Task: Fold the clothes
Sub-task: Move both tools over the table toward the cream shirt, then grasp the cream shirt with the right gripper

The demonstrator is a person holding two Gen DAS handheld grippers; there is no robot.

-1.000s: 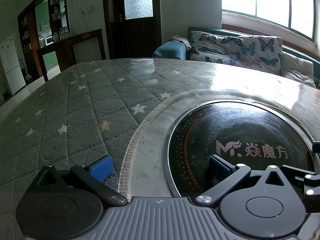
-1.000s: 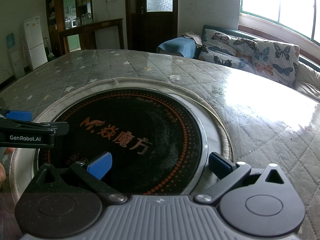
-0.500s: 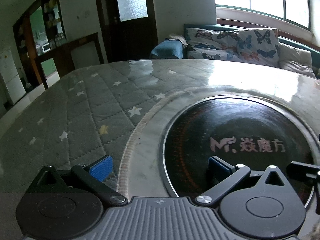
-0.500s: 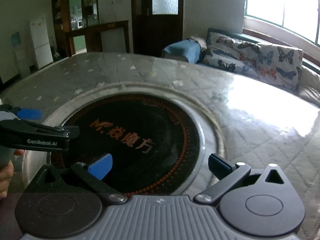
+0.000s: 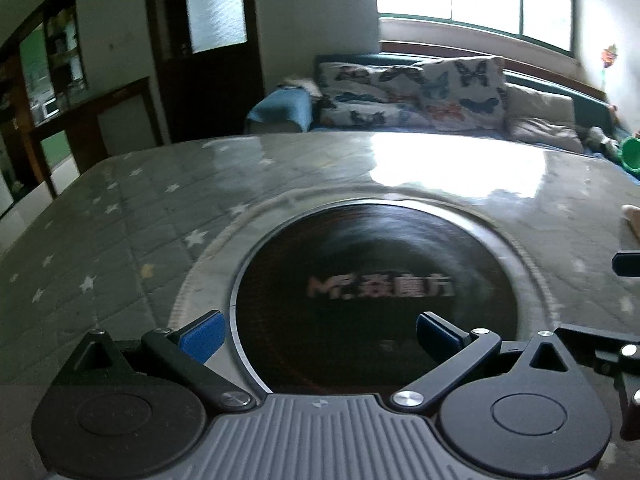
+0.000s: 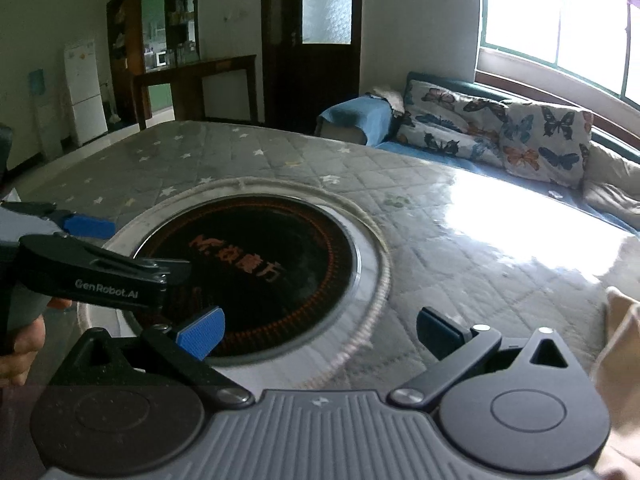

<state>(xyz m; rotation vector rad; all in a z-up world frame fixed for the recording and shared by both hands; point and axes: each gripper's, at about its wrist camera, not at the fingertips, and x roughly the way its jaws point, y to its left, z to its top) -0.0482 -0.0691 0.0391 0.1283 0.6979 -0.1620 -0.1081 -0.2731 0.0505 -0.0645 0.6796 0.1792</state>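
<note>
Both grippers wide open, nothing held.
L gripper (image 5: pixel 318 330) & R gripper (image 6: pixel 320 330) over black round cooktop (image 6: pixel 256 264) in quilted table (image 6: pixel 440 248).

My left gripper (image 5: pixel 318 334) and right gripper (image 6: pixel 318 332) flank the round plate (image 6: pixel 256 268) set in the table (image 6: pixel 460 240); sofa (image 6: pixel 500 136) behind, cloth (image 6: pixel 624 344) right.
</note>
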